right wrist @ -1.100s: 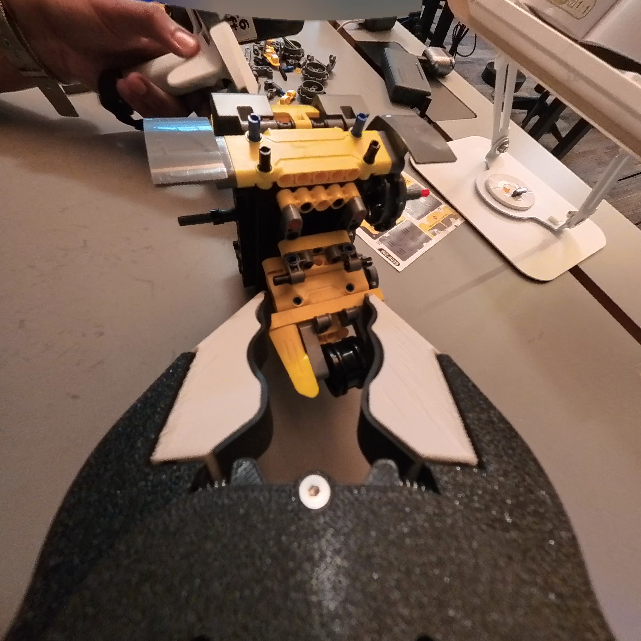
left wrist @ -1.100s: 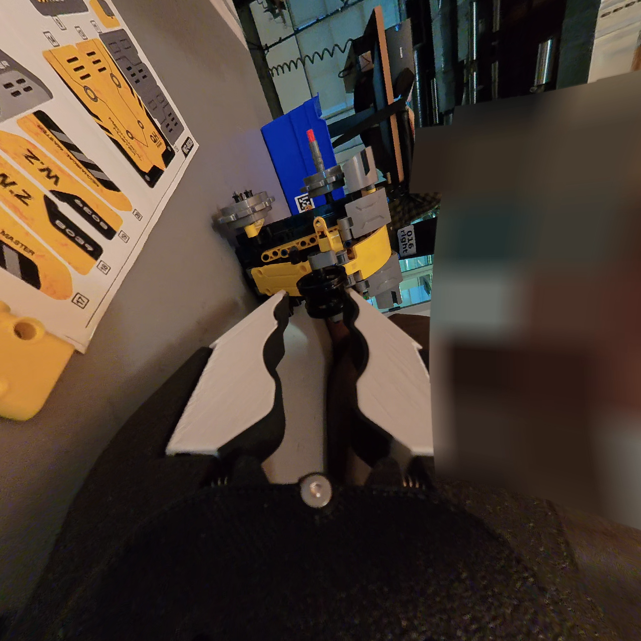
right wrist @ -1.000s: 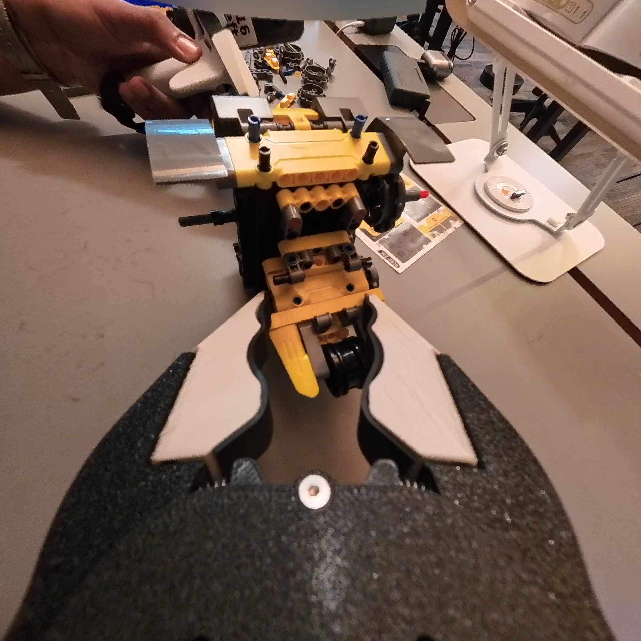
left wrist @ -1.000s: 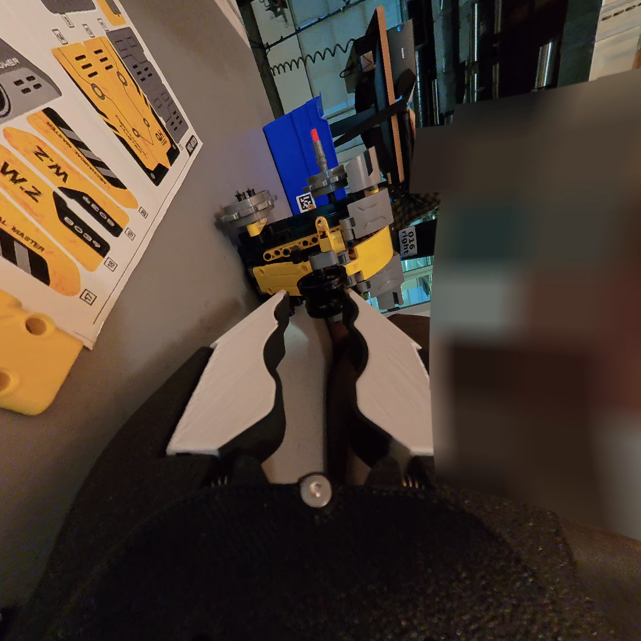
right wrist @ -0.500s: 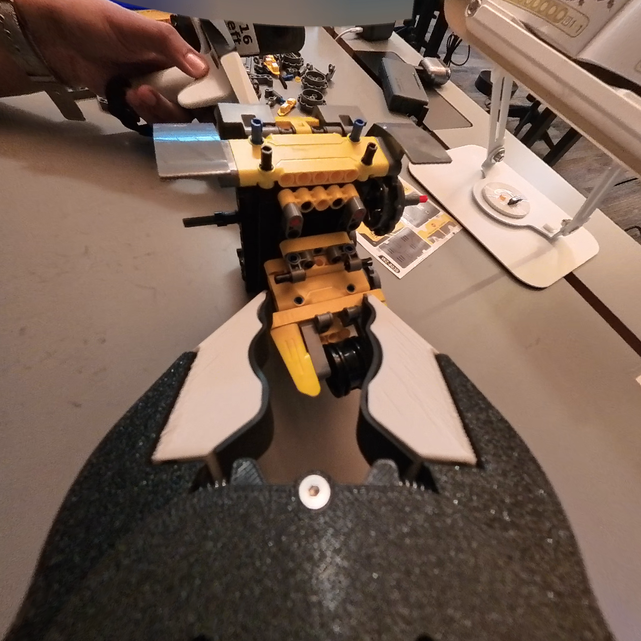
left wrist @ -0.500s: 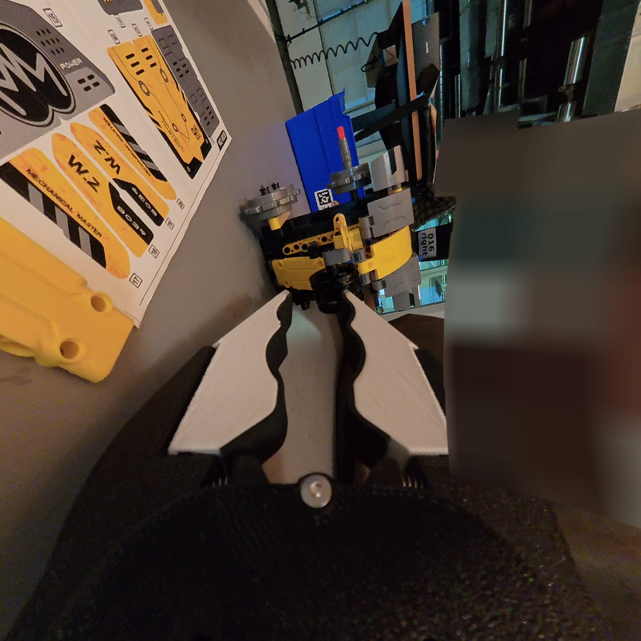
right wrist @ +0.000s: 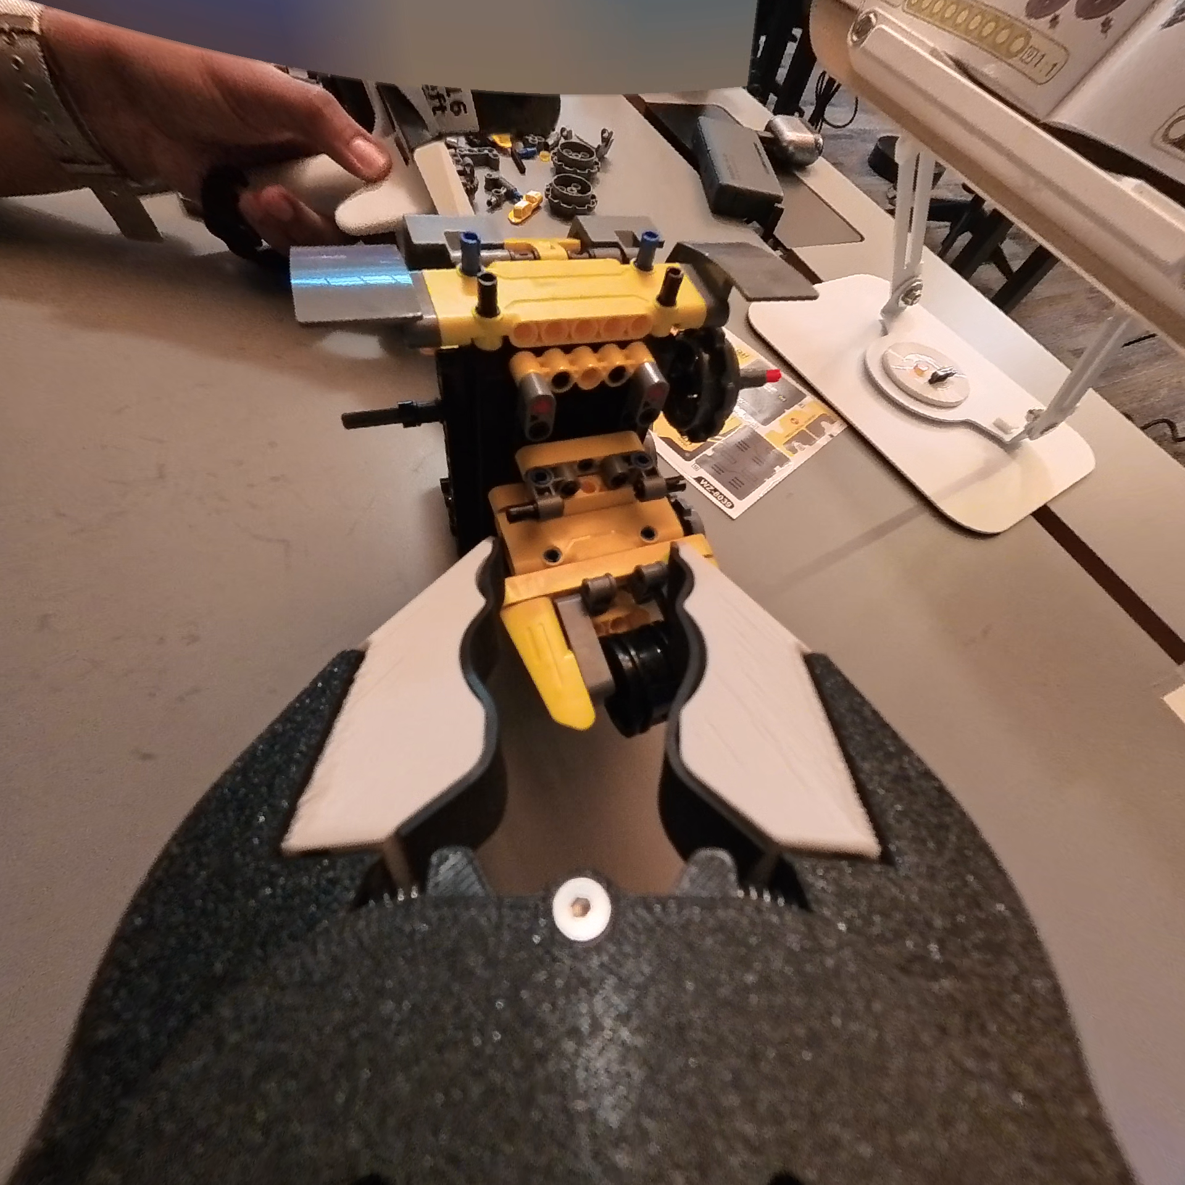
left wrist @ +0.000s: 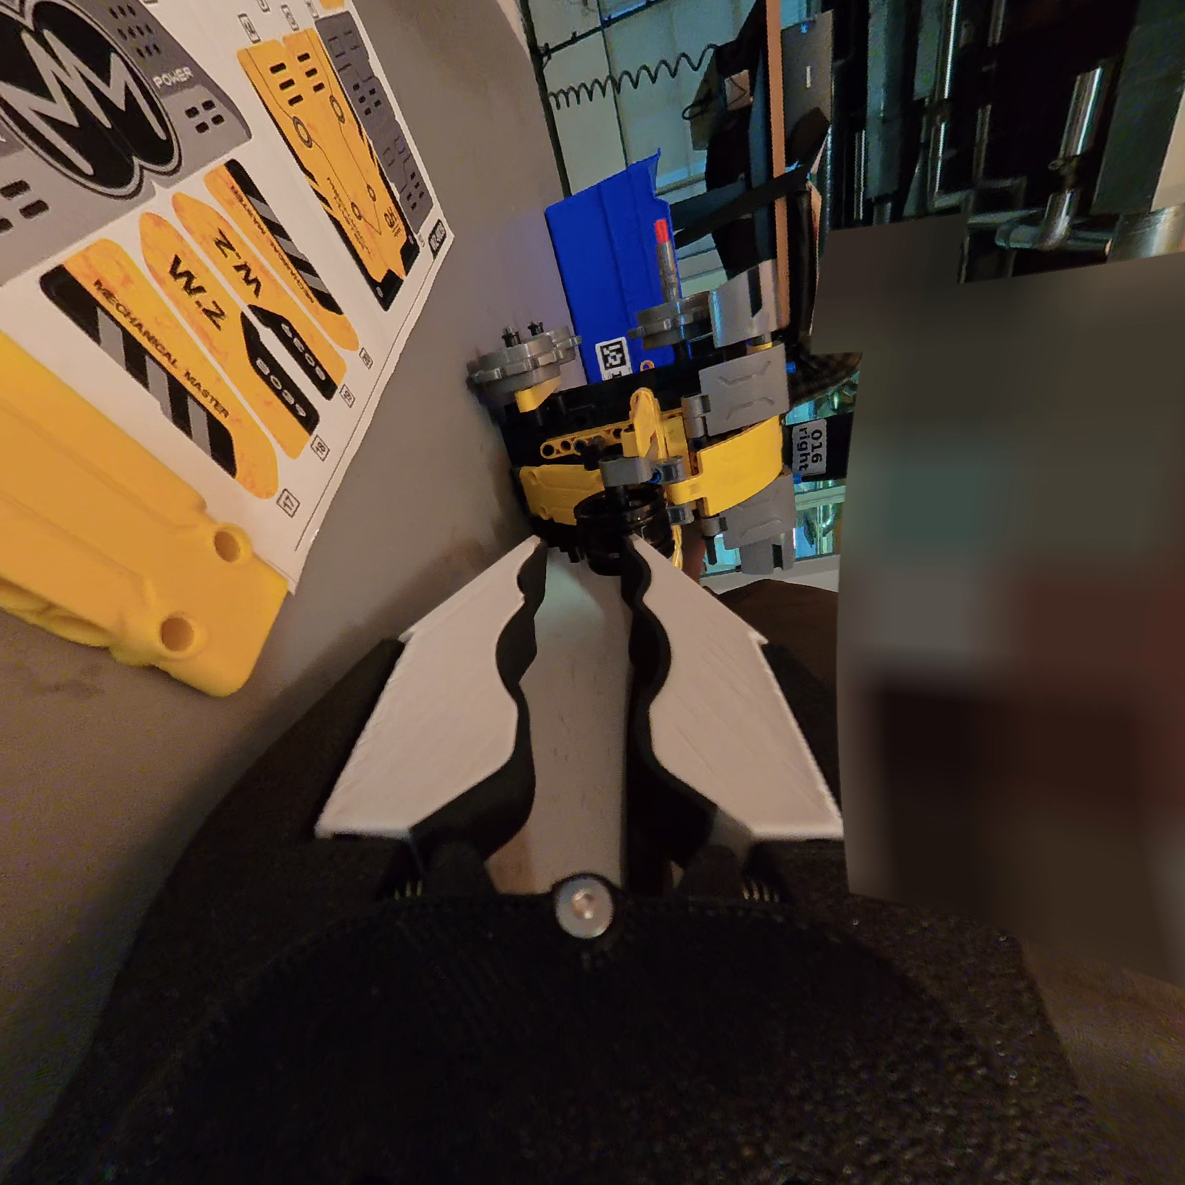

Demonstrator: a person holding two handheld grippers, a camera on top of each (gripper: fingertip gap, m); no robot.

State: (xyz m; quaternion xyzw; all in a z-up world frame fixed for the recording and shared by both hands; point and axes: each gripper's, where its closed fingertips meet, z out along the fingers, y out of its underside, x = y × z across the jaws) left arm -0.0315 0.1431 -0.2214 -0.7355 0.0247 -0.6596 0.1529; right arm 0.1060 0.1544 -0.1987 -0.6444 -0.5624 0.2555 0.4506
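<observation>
Left wrist view: the left claw [left wrist: 587,551] has its fingers drawn close together at the tips, just short of a black wheel hub [left wrist: 619,513] on the yellow-and-black brick model [left wrist: 647,462]; whether they pinch the hub cannot be told. The model lies against the grey table [left wrist: 410,449]. A sticker sheet [left wrist: 192,243] and a loose yellow panel [left wrist: 128,577] lie to the left. Compared with 1.1 s ago, more of the sheet and the panel is in view and the hub reaches less far between the tips, so the claw has drawn back slightly.

Right wrist view: the right claw [right wrist: 587,564] is clamped on the model's near yellow end [right wrist: 596,532], probably to steady it for work at the far end. A hand [right wrist: 211,128] holds the other tool there. Loose parts [right wrist: 558,173] and a white lamp base [right wrist: 923,397] lie beyond. The right grip is unchanged from 1.1 s ago.
</observation>
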